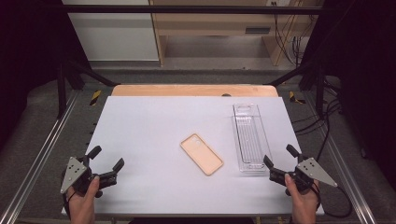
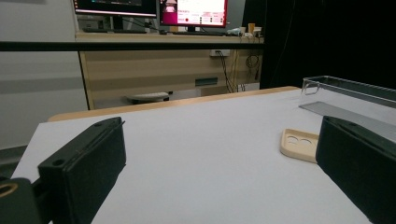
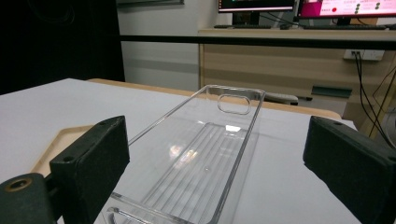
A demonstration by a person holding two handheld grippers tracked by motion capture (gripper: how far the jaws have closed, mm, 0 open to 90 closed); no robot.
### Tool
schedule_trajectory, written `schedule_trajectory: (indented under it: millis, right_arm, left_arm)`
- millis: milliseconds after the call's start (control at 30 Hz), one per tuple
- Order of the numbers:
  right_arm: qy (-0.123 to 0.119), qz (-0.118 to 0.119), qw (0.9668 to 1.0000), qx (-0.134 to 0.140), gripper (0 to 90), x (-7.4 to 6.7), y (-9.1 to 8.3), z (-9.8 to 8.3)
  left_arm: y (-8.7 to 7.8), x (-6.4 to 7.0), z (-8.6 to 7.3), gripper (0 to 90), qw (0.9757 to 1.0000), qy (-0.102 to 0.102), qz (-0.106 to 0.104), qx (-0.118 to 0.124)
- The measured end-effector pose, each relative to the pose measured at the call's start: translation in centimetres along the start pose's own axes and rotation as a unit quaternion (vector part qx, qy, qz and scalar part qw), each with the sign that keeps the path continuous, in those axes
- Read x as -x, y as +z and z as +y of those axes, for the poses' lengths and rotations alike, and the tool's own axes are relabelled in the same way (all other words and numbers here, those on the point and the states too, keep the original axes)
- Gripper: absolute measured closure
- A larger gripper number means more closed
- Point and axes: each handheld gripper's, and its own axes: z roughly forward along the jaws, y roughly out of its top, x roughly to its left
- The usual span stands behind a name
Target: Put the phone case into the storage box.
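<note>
Grippers rested at the table's (image 1: 140, 121) near corners. The left gripper (image 1: 106, 163) stood with jaws spread and empty, well apart from the tan phone case (image 1: 201, 154) lying flat mid-table. The right gripper (image 1: 279, 161), jaws likewise spread, sat just short of the near end of the clear plastic tray (image 1: 248, 137), right of the case.

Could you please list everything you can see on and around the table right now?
phone case: one, beige, flat near the middle of the table
clear tray: one, transparent, long, empty, right of the case
table: one, white top, wooden far edge
monitors: two, lit, on the desk behind
left gripper: one, black, open, holding nothing, near left corner
right gripper: one, black, open, at the tray's near end
hands: two, at the bottom edge
</note>
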Motion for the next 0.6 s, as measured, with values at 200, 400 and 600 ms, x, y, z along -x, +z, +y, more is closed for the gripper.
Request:
schedule_trajectory:
  millis: [200, 400, 600]
  right_arm:
    - [0.022, 0.000, 0.9997, -0.009, 6.7, 0.0, -0.1, 0.2]
    - [0.031, -0.011, 0.9991, -0.027, 4.1, -0.4, -0.2, 1.8]
    - [0.000, -0.019, 0.9989, -0.043, 4.3, -1.5, 0.3, 3.6]
  left_arm:
    - [0.0, 0.3, 0.0, 1.4, 1.0000, 0.001, -0.002, -0.006]
    - [0.0, 0.5, -0.1, 1.4, 0.9999, -0.002, -0.004, -0.010]
    - [0.0, 0.5, 0.0, 1.4, 0.9999, -0.003, -0.007, -0.009]
